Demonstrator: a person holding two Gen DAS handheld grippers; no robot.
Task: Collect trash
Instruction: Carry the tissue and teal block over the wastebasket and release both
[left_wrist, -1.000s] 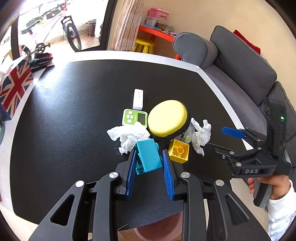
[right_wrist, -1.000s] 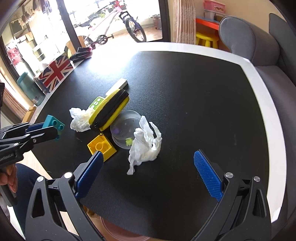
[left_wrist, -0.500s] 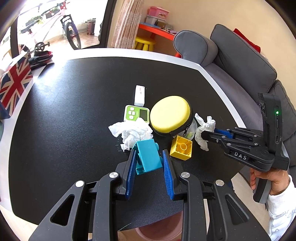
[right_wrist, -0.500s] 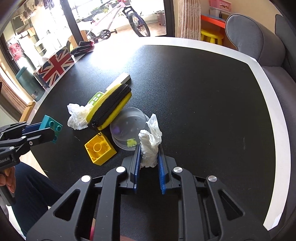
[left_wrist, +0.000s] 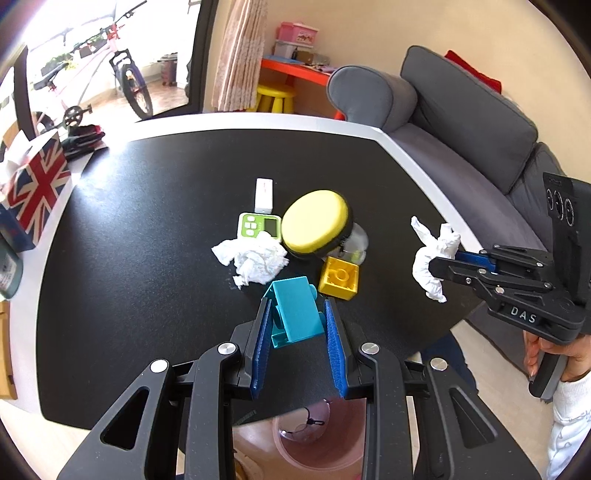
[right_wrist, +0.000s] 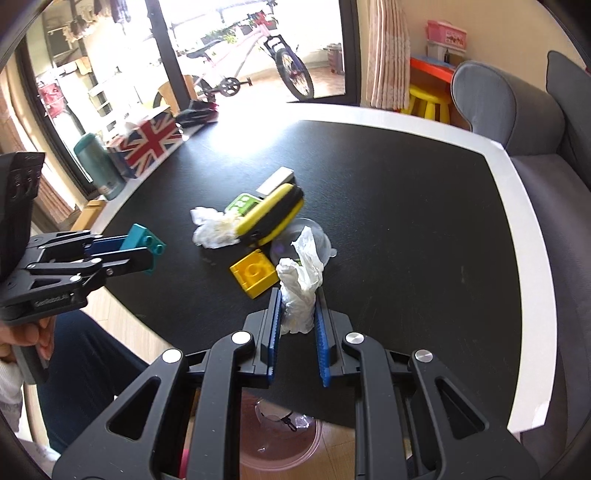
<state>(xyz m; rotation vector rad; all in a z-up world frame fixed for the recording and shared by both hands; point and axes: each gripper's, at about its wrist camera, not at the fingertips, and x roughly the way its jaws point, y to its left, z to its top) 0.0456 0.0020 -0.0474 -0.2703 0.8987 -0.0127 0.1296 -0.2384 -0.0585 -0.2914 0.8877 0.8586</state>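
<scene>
My right gripper (right_wrist: 297, 314) is shut on a crumpled white tissue (right_wrist: 301, 291), held up off the black table (right_wrist: 406, 221); the left wrist view shows the same tissue (left_wrist: 432, 258) hanging from that gripper (left_wrist: 439, 264) at the right. My left gripper (left_wrist: 297, 314) is shut on a teal toy brick (left_wrist: 295, 314), also seen from the side as the teal brick (right_wrist: 144, 245) in the right wrist view. A second crumpled tissue (left_wrist: 253, 258) lies on the table beside a green timer (left_wrist: 258, 225).
On the table lie a yellow round pouch (left_wrist: 316, 223), a clear plastic lid (right_wrist: 306, 243), a yellow brick (left_wrist: 340, 277) and a white stick (left_wrist: 264, 195). A pinkish bin (right_wrist: 280, 435) stands on the floor below the near edge. A Union Jack box (left_wrist: 35, 188) and grey sofa (left_wrist: 461, 122) flank the table.
My right gripper went from wide open to shut on the tissue, then lifted it off the table and drew it back toward the near edge. The left gripper shifted slightly, still holding the teal brick.
</scene>
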